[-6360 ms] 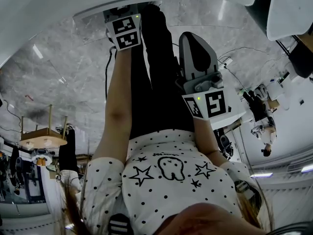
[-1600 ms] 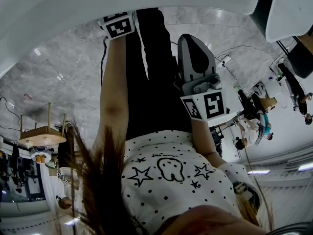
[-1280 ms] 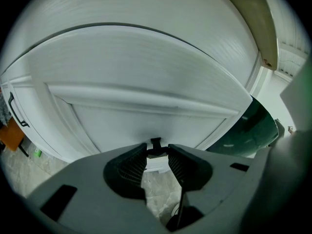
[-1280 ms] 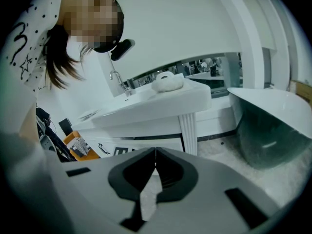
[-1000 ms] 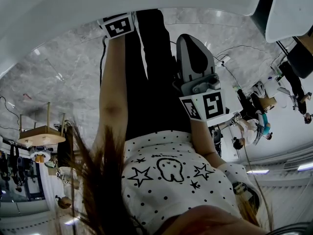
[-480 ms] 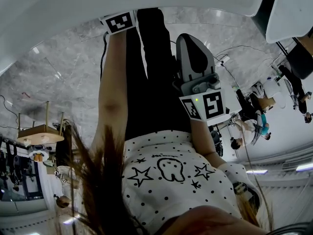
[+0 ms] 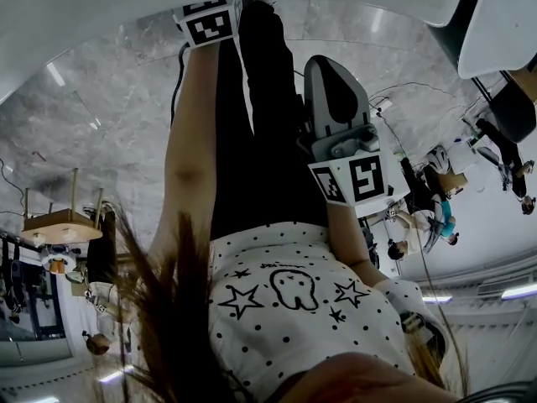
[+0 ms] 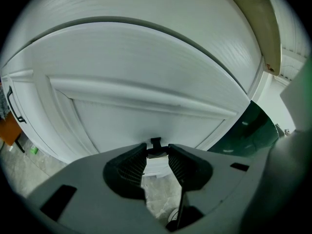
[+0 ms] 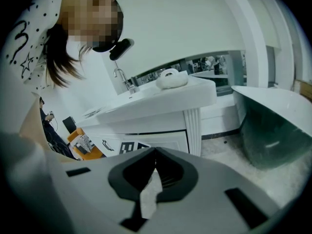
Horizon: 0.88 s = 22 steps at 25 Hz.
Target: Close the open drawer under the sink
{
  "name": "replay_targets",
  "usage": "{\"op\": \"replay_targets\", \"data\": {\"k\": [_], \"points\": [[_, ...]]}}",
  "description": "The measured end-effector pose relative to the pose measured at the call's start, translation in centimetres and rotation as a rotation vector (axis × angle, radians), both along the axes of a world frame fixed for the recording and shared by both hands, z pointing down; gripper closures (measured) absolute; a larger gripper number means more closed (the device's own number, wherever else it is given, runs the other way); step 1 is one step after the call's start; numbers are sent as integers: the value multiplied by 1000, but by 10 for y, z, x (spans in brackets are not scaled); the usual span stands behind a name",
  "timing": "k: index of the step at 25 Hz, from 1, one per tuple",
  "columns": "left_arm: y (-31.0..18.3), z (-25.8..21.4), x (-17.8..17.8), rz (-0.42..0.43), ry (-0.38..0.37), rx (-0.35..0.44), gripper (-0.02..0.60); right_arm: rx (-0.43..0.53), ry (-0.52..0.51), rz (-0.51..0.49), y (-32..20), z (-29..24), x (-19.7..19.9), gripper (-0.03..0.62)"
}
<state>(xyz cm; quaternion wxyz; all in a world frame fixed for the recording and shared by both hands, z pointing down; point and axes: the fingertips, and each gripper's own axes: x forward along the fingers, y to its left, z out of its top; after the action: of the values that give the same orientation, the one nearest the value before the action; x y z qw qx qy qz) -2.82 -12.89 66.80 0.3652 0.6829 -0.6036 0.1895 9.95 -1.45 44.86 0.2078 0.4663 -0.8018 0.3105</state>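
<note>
In the left gripper view the small dark handle [image 8: 155, 143] is mostly covered by the jaw tips of the left gripper [image 8: 156, 152] pinched on it. The drawer front [image 8: 146, 106] runs past the frame, so whether it sits flush cannot be told. In the head view only that gripper's marker cube [image 7: 207, 23] shows; its jaws and the drawer lie hidden behind the white cabinet [image 7: 84, 11]. In the right gripper view the right gripper [image 9: 155, 155], its jaws together, blocks the cabinet's lower part. The people [image 7: 436, 204] far off are too small to make out.
</note>
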Motion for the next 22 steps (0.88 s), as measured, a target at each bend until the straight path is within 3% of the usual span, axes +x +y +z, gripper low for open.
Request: {"op": "replay_targets", "data": {"k": [22], "points": [[1, -1, -1, -17, 5, -18, 442, 12, -2, 7, 12, -6, 6, 579]]}}
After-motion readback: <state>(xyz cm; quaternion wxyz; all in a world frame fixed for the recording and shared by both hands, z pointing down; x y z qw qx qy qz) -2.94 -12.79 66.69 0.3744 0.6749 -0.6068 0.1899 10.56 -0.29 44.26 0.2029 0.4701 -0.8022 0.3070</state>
